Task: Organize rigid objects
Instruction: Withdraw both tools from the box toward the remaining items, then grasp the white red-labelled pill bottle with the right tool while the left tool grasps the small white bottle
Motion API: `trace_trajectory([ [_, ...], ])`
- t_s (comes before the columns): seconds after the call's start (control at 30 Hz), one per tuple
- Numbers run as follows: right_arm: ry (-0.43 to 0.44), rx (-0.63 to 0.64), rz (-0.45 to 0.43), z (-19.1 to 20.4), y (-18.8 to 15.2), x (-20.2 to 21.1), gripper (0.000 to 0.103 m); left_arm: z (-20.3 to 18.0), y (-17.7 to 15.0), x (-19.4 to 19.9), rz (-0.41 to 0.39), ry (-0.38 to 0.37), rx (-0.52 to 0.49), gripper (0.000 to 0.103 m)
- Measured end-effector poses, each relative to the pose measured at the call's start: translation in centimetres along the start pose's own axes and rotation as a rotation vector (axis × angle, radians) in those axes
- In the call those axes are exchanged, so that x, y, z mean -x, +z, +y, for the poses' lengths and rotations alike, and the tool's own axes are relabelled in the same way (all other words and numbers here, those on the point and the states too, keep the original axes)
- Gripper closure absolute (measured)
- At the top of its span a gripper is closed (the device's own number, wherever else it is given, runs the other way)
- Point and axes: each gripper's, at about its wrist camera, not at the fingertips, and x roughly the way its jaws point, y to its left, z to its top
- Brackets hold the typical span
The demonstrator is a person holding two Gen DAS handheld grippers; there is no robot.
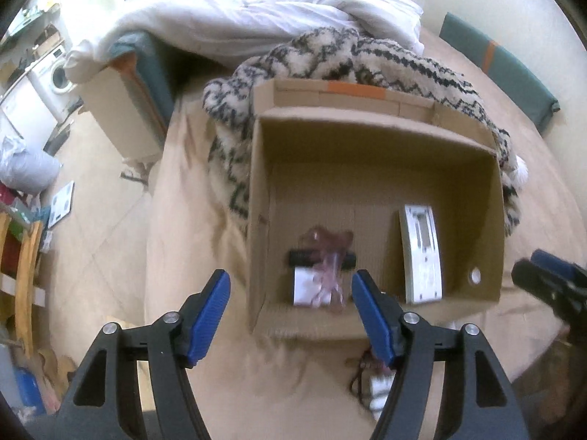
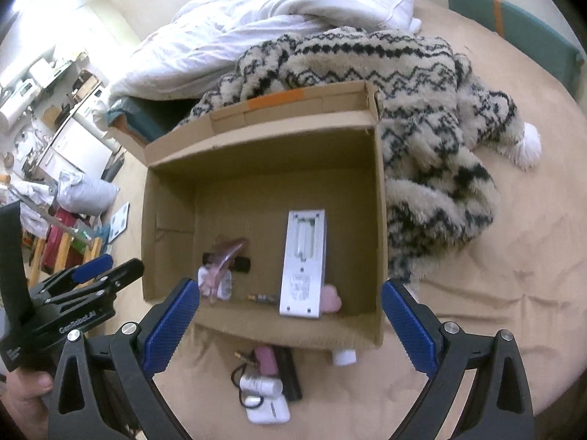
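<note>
The pink thing (image 1: 326, 267) in the cardboard box (image 1: 491, 220) is smeared by motion blur — its shape cannot be told. The small objects (image 2: 264, 385) on the bed before the box are partly hidden by its front wall — in the left wrist view, by a gripper finger (image 1: 374, 315).

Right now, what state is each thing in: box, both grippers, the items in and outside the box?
Cardboard box: open, flaps up.
White remote: in box, back up, battery cover off.
Pink transparent item: in box, across a black object.
Left gripper: open, empty.
Right gripper: open, empty.
Small items: outside, heaped before the box.
</note>
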Motion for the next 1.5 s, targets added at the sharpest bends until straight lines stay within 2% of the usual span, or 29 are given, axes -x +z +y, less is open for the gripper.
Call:
trace_trajectory([
  [0.23, -0.049, -0.022, 0.027, -0.9, -1.9, 0.0, 0.0, 0.7, -3.4, -0.5, 0.043, -0.004, 0.005, 0.036],
  [0.3, -0.052, -0.046, 0.039, -1.4, -2.3, -0.2, 0.0, 0.6, -3.6, -1.0, 0.048, 0.018, 0.0, 0.036],
  [0.37, -0.055, -0.067, 0.052, -1.9, -2.8, -0.4, 0.0, 0.6, -3.7, -1.1, 0.034, 0.027, 0.009, 0.036],
  [0.53, -0.067, -0.098, 0.07, -2.3, -3.8, -1.0, 0.0, 0.5, -3.5, -0.7, 0.012, -0.005, 0.035, 0.035],
  [0.7, -0.082, -0.096, 0.116, -2.3, -4.7, -2.4, 0.0, 0.3, -3.5, -0.7, 0.023, -0.022, 0.033, 0.035],
  [1.17, -0.102, -0.128, 0.23, -2.9, -5.3, -7.2, 0.0, 1.9, -3.4, -1.3, 0.086, -0.067, 0.146, 0.035],
  [1.5, -0.096, -0.146, 0.275, -3.2, -5.1, -9.6, 0.0, 1.7, -3.4, -1.6, 0.096, -0.062, 0.137, 0.035],
])
